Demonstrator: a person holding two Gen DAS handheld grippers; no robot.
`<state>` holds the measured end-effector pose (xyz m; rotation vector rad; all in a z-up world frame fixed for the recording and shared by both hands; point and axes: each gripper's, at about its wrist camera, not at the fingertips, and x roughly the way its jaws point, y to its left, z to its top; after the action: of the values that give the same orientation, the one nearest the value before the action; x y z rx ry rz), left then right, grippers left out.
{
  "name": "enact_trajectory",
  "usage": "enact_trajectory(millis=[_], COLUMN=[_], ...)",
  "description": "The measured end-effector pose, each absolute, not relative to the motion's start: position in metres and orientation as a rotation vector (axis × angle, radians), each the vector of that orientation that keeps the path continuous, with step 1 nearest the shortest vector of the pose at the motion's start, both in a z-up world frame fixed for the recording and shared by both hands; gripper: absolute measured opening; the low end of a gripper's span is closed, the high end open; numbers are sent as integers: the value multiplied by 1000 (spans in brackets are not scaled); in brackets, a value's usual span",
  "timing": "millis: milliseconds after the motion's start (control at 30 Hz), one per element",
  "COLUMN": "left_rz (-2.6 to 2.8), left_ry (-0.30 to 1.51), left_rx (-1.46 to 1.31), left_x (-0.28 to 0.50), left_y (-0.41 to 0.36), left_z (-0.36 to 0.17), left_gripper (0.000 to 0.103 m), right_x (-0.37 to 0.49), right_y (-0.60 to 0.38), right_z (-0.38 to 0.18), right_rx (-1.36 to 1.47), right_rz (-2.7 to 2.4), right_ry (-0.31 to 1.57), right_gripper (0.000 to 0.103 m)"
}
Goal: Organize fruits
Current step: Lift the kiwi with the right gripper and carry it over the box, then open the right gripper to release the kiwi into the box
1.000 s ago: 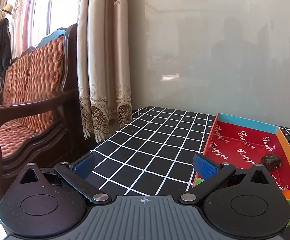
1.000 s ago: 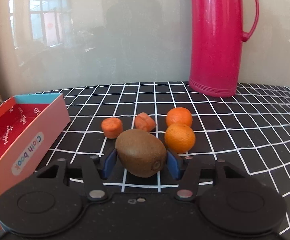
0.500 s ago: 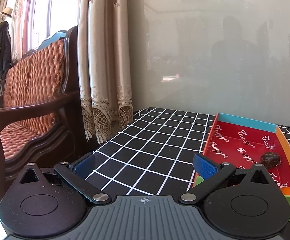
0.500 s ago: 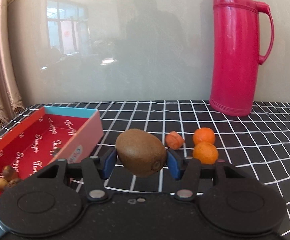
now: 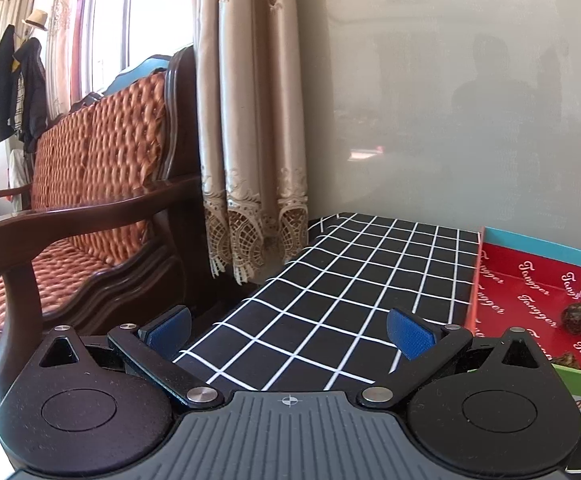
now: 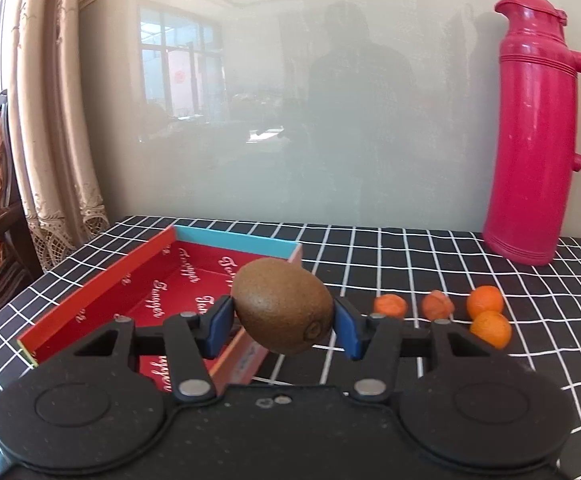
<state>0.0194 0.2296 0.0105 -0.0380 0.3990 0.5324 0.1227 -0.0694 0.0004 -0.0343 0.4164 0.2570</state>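
**Holding a kiwi above the red box**

Gripping a brown kiwi (image 6: 284, 306) between its two blue pads, the right gripper (image 6: 284, 322) has its jaws clenched on the fruit's two ends. The kiwi hangs clear of the table, with the near right corner of the box (image 6: 102, 284) behind and below it. That box is shallow, with a red printed floor, a red left wall and a blue far wall, and it lies on a black tablecloth (image 6: 410, 248) ruled with white squares.

To the right of the gripper, four small orange fruits lie on the cloth. Two paler, rougher ones (image 6: 389, 305) (image 6: 436, 304) sit side by side, a little apart. Two brighter tangerines (image 6: 485, 299) (image 6: 491, 329) sit further right, touching or nearly touching, one in front of the other. A tall pink thermos jug (image 6: 534, 132) stands upright at the back right, against a pale glossy wall.

The left gripper (image 5: 290, 330) is released, its blue pads spread wide with nothing between them, only bare cloth beneath. It sits just left of the box, whose red floor holds a small dark round fruit (image 5: 579, 314) near the orange right wall, and another brownish piece (image 5: 566, 359) closer to the green near wall. Beyond the table's left edge hang beige lace-hemmed curtains (image 5: 250, 120), and a dark wooden bench with a woven orange cushion (image 5: 98, 168) stands by the window.
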Motion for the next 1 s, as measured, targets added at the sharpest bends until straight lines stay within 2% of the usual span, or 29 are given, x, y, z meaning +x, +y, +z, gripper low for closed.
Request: enact_trajectory(millis=[533, 1000], left_rz=[567, 513], left_ry=[429, 413], left_rx=[-33, -49], left_x=[14, 16], left_y=[253, 235], left_z=[6, 12], left_gripper=[103, 103], right_x=[119, 105], right_y=[1, -46], right_z=[-26, -5], right_rx=[-179, -131], right_rz=[348, 241], right_ry=[484, 355], right_gripper=[53, 60])
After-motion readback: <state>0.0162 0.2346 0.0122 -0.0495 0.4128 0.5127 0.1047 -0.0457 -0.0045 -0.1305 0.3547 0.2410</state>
